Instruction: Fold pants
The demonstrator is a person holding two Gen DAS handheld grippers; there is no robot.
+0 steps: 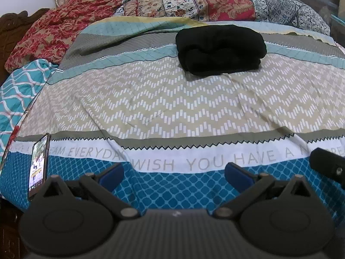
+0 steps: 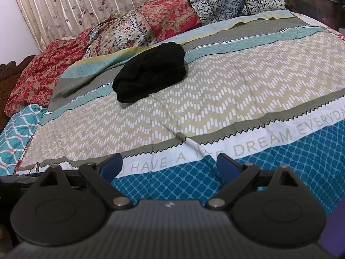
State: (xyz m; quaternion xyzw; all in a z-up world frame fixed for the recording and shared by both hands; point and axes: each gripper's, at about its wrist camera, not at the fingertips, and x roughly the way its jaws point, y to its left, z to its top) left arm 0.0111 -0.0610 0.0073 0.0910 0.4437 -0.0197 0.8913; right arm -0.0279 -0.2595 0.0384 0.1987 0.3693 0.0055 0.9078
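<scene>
- Right now the black pants are sitting folded in a thick bundle on the bedspread, up around 12 o'clock in the left wrist view, straddling the teal stripe and the chevron band.
- Over in the right wrist view, the same bundle is showing nearer 11 o'clock, well apart from both tools.
- Left gripper is hovering low at 6 o'clock over the blue lattice band, its blue fingers spread wide and holding nothing.
- Right gripper is doing likewise, blue fingers parted wide with only printed lettering between them.
- A phone is lying at 8 o'clock in the left view, screen glowing, just beside the left finger.
- Patterned quilts are piling up along the far edge, at 12 o'clock, with a curtain hanging behind.
</scene>
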